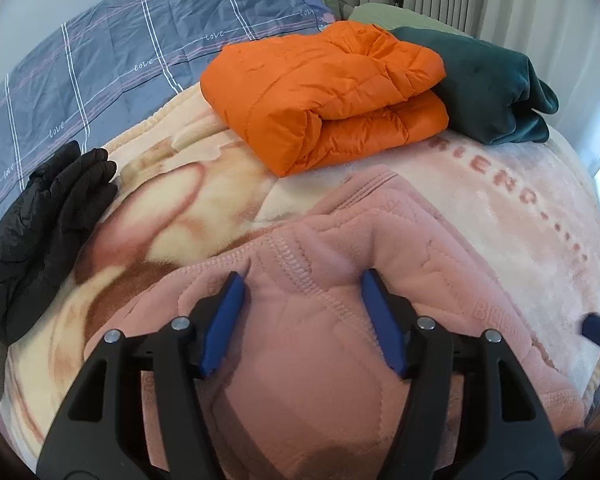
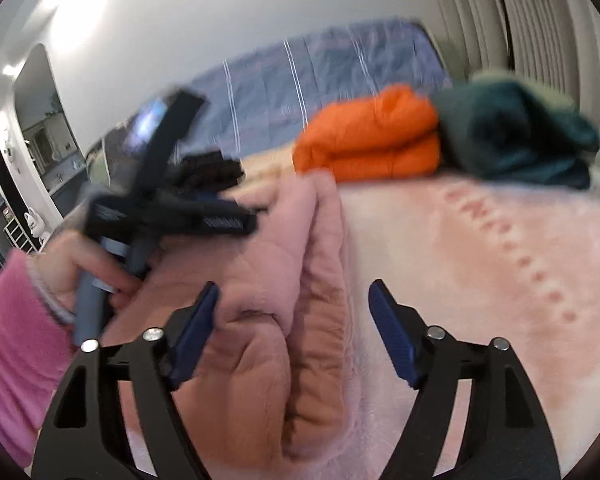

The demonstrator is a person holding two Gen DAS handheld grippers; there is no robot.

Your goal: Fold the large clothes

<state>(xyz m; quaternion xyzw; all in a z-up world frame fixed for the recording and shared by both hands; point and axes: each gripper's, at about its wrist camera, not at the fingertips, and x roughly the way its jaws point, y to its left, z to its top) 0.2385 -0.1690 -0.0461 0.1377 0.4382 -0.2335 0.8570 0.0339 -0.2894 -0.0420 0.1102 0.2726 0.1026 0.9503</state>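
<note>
Lengthwise, the pink quilted fleece garment [image 1: 320, 280] lies on the bed's pale pink plush blanket [image 1: 500, 216], its long axis running from the near edge away toward the folded orange puffer jacket [image 1: 324, 96]. In the right wrist view the same garment [image 2: 268, 280] shows as a doubled-over bundle with thick soft folds, a stitched seam and ribbed hem at its far end. Its cloth is matte, padded and embossed with small lettering.

Both pairs of tongs stand apart. The left tongs [image 1: 304, 300] hang right over the garment, blue pads on either side of a raised ridge of cloth, with a gap showing between each pad and the fabric, so nothing is clamped. The right tongs [image 2: 294, 312] are also spread, one pad near the garment's folded edge, the other over the bare blanket, gripping nothing.

Beyond, a dark teal folded garment [image 1: 496, 88] lies against the orange jacket, and a black puffy garment [image 1: 44, 224] sits at the blanket's left edge. A hand in a pink sleeve [image 2: 16, 340] holds the left tool.
</note>
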